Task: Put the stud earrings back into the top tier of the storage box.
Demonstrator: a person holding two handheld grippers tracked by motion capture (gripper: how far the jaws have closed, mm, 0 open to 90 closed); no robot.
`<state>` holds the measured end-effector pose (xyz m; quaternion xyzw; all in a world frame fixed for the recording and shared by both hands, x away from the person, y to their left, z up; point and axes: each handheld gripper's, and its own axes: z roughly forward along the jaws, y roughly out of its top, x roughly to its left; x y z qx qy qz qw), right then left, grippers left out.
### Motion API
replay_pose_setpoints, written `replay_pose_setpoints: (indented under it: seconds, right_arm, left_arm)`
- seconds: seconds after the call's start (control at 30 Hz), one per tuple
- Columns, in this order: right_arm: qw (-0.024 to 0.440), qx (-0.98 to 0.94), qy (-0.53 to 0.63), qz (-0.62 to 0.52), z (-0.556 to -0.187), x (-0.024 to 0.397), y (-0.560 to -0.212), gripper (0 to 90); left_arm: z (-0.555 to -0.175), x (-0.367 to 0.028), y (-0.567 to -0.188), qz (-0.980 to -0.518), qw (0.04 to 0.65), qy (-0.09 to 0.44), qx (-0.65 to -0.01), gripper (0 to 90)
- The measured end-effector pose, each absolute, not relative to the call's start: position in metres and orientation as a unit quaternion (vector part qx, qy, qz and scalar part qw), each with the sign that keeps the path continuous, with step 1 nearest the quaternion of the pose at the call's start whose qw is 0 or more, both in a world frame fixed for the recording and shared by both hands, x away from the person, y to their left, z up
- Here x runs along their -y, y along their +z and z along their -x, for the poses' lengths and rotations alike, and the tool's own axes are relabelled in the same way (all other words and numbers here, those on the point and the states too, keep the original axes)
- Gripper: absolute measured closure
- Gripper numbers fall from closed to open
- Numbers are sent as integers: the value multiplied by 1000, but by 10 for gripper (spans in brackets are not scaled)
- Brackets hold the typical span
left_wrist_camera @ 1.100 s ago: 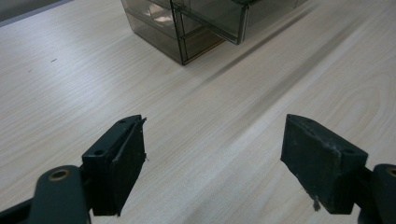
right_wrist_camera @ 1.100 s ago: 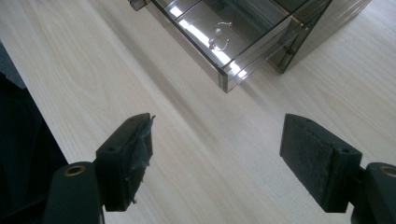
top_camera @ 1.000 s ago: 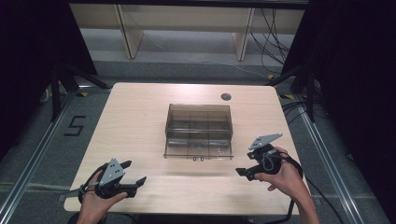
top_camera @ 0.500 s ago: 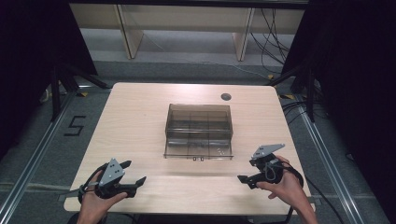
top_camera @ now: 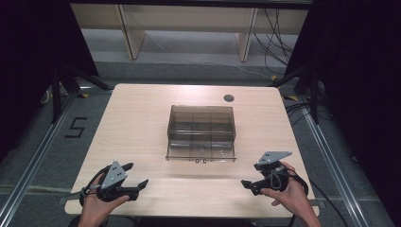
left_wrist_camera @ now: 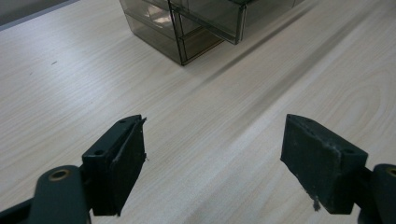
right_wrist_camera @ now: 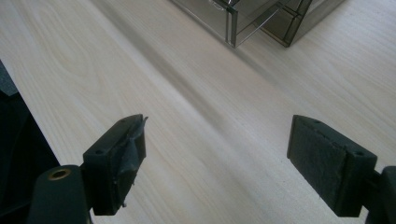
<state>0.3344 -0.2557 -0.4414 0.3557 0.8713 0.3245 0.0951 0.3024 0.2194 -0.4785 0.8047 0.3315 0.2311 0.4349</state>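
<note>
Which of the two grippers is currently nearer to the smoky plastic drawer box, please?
The right gripper: it sits just off the drawer box front right corner, while the left gripper lies farther out.

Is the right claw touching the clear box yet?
Apart. The high view shows bare table between the right claw and the clear box.

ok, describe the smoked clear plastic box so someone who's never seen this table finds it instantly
Start at the pale wooden table and look to its middle. There sits the smoke-tinted transparent plastic drawer box, its lower drawer pulled out toward the person. It is the one boxy, see-through thing there; the small dark round grommet behind it lies flat in the tabletop.
</note>
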Motion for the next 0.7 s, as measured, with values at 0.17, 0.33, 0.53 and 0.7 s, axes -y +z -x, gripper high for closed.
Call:
replay_pose_setpoints:
  seconds: [0.17,0.33,0.53,0.7]
  right_arm:
    - [100,-869,331,-354,-331,256,-446,194]
    - [98,-870,328,-355,-327,258,-447,171]
    - [104,-858,340,-371,-322,259,-452,170]
    - [107,-858,345,-365,-320,261,-457,170]
  left_arm:
    - [-302,-219,-478,-807,429,233,-332,212]
    - [-301,-218,-479,-809,423,232,-335,212]
    - [-304,-219,-478,-815,423,246,-310,212]
    - [-304,-218,-478,-814,427,246,-308,212]
